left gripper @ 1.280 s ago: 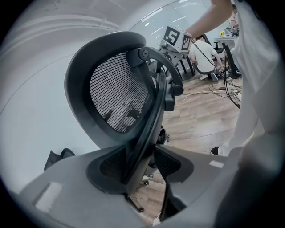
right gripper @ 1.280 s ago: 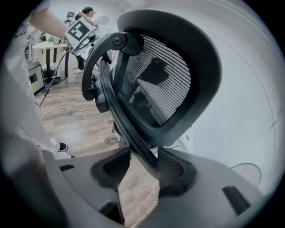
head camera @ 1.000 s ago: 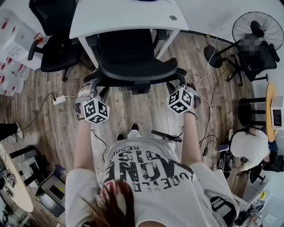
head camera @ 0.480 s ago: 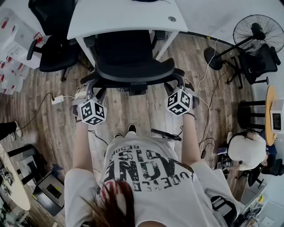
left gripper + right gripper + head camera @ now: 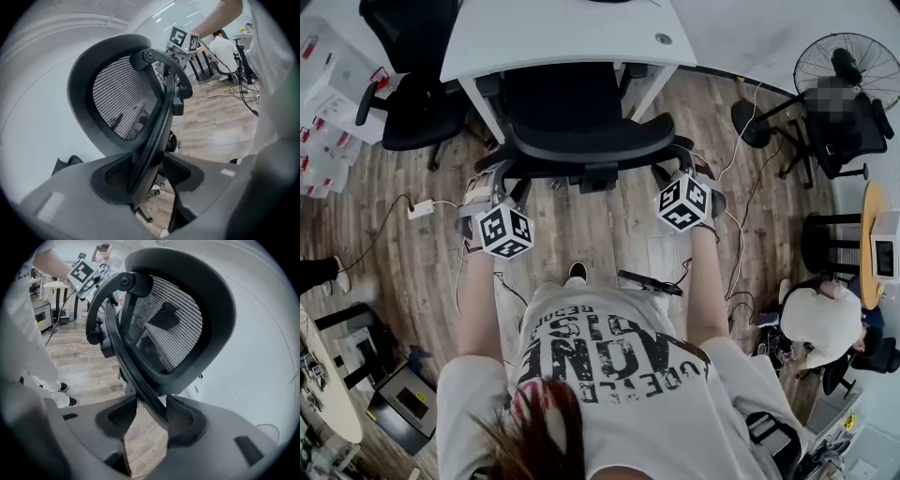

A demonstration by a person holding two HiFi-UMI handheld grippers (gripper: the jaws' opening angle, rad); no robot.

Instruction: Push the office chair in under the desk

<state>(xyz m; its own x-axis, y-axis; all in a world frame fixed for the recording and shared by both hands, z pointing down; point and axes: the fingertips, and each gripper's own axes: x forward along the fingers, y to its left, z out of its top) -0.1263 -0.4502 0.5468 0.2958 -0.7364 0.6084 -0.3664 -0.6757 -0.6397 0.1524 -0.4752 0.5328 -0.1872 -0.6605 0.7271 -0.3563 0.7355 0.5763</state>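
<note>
Clamping the chair (image 5: 581, 131) by both sides of its back frame, the left gripper (image 5: 150, 176) and right gripper (image 5: 147, 418) steady it for pushing squarely under the desk (image 5: 562, 33).

Bright and even throughout, with no hard shadows, only soft shade on the wood floor (image 5: 609, 234) right under the office chair (image 5: 581, 122). Nearly blown out on the white desk (image 5: 553, 33), with mild glare and little surface detail. Muted, slightly washed colours in the head view. Strongly bowed toward the edges there, with furniture leaning outward. Heavily fisheyed in both gripper views and ringed by a black circular vignette. Crisp on the mesh backrest (image 5: 124, 101), weave clearly readable. Soft and out of focus on the near jaws along the bottom. Pale, featureless grey-white behind the backrest.
</note>
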